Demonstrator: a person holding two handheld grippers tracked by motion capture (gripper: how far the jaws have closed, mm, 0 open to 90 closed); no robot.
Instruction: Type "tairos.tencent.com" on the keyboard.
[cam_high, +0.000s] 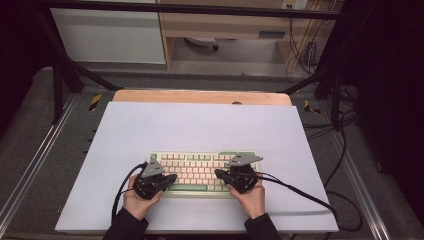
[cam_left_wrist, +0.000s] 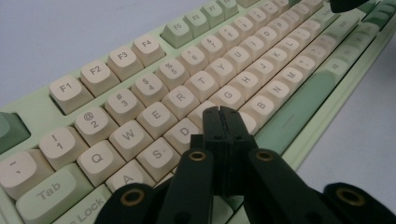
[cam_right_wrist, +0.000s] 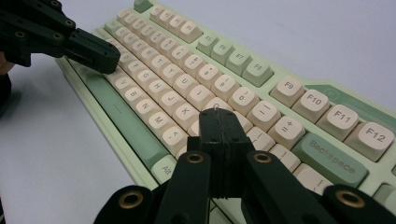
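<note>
A pale green keyboard (cam_high: 202, 171) with cream keys lies on the white sheet near the front. My left gripper (cam_high: 172, 178) hovers over its left half, jaws pressed together with nothing between them; in the left gripper view its tip (cam_left_wrist: 222, 111) sits over the keys (cam_left_wrist: 182, 99) around F and G. My right gripper (cam_high: 218, 173) is over the right half, also shut and empty; its tip (cam_right_wrist: 217, 112) hangs above the keyboard (cam_right_wrist: 327, 100) near L. The left gripper's tip (cam_right_wrist: 100, 56) also shows far off in the right gripper view.
The white sheet (cam_high: 200, 130) covers a wooden table (cam_high: 200, 96). Cables (cam_high: 300, 192) trail from both grippers across the sheet. A metal frame (cam_high: 65, 75) and dark floor surround the table.
</note>
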